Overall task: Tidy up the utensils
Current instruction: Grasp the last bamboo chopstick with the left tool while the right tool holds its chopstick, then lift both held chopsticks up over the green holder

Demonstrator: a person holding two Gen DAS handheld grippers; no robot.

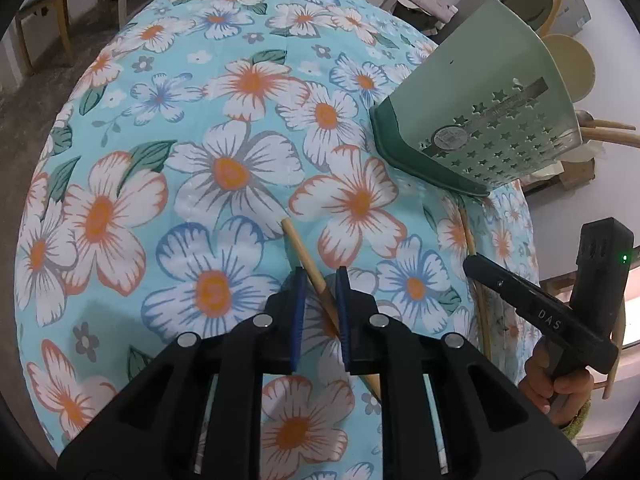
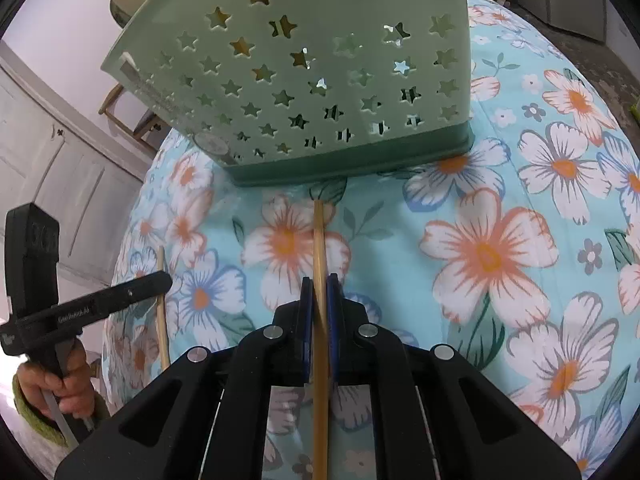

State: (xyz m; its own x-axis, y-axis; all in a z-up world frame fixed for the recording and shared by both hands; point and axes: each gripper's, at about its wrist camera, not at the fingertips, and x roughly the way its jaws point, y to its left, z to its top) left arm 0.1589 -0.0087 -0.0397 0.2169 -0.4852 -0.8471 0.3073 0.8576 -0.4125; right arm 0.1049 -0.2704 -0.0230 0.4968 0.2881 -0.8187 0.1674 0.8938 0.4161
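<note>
A green utensil caddy [image 1: 480, 108] with star cut-outs stands on the floral tablecloth; it also shows in the right wrist view [image 2: 320, 80]. Wooden-handled utensils [image 1: 568, 68] stick out of it. My left gripper [image 1: 320, 292] straddles a wooden chopstick [image 1: 304, 252] lying on the cloth, with a gap on both sides. My right gripper [image 2: 319, 300] is shut on a second wooden chopstick [image 2: 319, 240], which points toward the caddy's base. The first chopstick [image 2: 161, 308] shows at the left of the right wrist view. The right gripper's body [image 1: 540, 312] shows in the left view.
The table is covered by a blue floral cloth [image 1: 160, 160]. Wooden chairs [image 1: 44, 20] stand beyond the far edge. A white panelled door [image 2: 60, 180] is at the left. The left gripper's body and the hand holding it [image 2: 52, 312] are near the table's left edge.
</note>
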